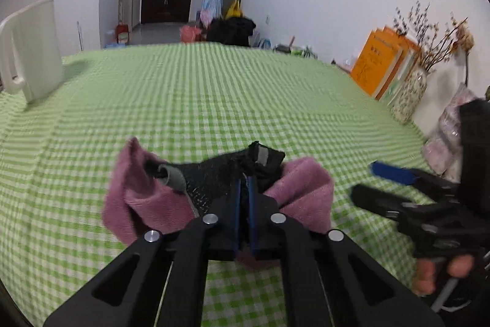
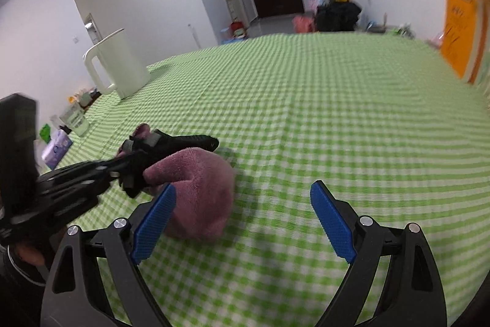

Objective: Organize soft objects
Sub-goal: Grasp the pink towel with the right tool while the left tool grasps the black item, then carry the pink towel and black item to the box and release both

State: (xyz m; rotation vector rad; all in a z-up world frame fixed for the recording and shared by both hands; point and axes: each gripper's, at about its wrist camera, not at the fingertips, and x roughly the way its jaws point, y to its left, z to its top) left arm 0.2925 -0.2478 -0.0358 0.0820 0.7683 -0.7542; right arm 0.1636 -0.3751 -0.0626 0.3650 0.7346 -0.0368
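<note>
A pink towel (image 1: pixel 147 204) lies bunched on the green checked tablecloth (image 1: pixel 214 100), with a black mesh cloth (image 1: pixel 211 173) with grey tabs draped over its middle. My left gripper (image 1: pixel 244 189) is shut, its blue pads pinching the black cloth and the towel together at the centre of the bundle. In the right wrist view the same towel (image 2: pixel 202 195) and black cloth (image 2: pixel 183 143) sit left of centre, held by the left gripper (image 2: pixel 128 170). My right gripper (image 2: pixel 243 186) stands open just right of the towel, its left pad beside the towel, nothing between the pads. It also shows at the right of the left wrist view, right gripper (image 1: pixel 364 183).
A white jug (image 1: pixel 33 51) (image 2: pixel 119 66) stands at the table's far left. Orange books (image 1: pixel 379 63) (image 2: pixel 462 26), a patterned vase (image 1: pixel 410 97) with dried twigs and a pink packet (image 1: pixel 450 137) line the right edge. A glass jar (image 2: pixel 75 120) and purple packet (image 2: pixel 56 149) sit at the left edge.
</note>
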